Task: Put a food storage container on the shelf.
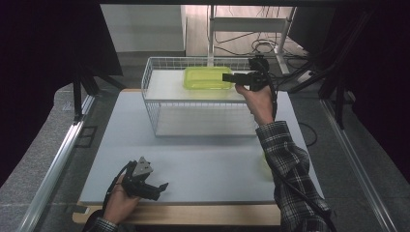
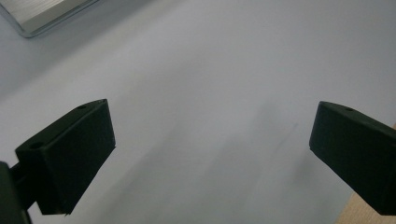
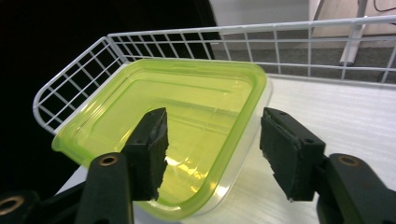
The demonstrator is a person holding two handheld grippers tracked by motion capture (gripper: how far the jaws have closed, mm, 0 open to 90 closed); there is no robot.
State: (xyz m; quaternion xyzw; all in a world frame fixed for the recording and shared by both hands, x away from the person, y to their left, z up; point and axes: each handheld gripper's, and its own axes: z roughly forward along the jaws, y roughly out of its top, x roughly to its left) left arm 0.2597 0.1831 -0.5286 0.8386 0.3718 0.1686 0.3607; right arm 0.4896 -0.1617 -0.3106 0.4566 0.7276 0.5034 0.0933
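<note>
My left tongs (image 1: 162,186) sit nearest me on the tabletop (image 1: 193,159), jaws spread wide with nothing between them but bare surface. Farther out, my right tongs (image 3: 212,154) are held at the wire basket (image 3: 70,79), jaws parted about halfway and gripping nothing. One jaw sits inside the yellow-green container (image 3: 187,98), the other just outside its near rim, so the rim runs between them untouched. The container rests on the basket's upper shelf (image 3: 355,112).

Green-lidded box at my fingers

The clear container (image 3: 187,135) sits flat on the wire basket's (image 3: 74,79) top shelf — its near rim between my parted right fingers (image 3: 149,149).
</note>
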